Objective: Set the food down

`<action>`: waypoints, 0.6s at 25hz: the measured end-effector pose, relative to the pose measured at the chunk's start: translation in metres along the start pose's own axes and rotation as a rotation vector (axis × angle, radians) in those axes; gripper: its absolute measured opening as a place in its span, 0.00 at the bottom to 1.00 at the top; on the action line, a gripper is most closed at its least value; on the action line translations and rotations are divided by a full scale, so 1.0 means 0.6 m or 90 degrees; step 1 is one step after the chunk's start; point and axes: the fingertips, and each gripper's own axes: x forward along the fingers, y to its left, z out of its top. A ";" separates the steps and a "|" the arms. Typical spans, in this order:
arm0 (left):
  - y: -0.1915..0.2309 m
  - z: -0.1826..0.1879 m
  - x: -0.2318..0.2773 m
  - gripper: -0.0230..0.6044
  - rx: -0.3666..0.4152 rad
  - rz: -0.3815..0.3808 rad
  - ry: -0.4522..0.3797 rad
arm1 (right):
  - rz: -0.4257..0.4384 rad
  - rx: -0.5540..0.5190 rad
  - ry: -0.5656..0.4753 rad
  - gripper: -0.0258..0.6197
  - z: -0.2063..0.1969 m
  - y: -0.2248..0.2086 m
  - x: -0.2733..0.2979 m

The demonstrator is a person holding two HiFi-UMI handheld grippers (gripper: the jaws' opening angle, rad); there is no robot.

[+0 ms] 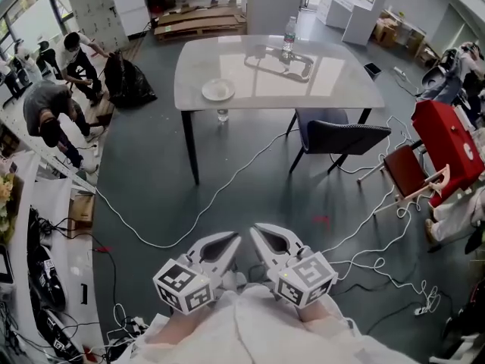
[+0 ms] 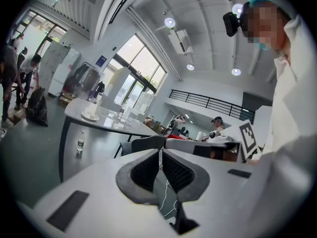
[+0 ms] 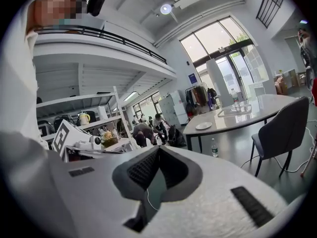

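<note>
Both grippers are held low and close to my body, far from the table point(image 1: 333, 89). My left gripper point(image 1: 232, 240) is shut with nothing between its jaws, and in its own view the pads point(image 2: 148, 170) meet at the tip. Right beside it, my right gripper point(image 1: 259, 230) is shut and empty too, its pads point(image 3: 143, 168) closed together. On the table's near left part sits a white plate point(image 1: 217, 90), which looks empty; the plate point(image 2: 90, 116) also shows small in the left gripper view, and the plate point(image 3: 203, 126) in the right one. I see no food in either gripper.
A clear tray point(image 1: 279, 64) and a water bottle point(image 1: 289, 32) stand on the table. Another bottle point(image 1: 222, 115) is on the floor under it. A dark chair point(image 1: 341, 136) is at the table's right. White cables point(image 1: 227, 188) cross the floor. People point(image 1: 53, 116) work at left.
</note>
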 end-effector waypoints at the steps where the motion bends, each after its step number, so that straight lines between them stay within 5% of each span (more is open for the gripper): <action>1: 0.001 0.001 0.004 0.09 0.000 -0.001 0.002 | 0.000 -0.002 0.001 0.04 0.001 -0.003 0.001; 15: 0.167 0.104 0.088 0.09 0.014 -0.017 0.000 | -0.020 -0.010 -0.013 0.04 0.073 -0.100 0.172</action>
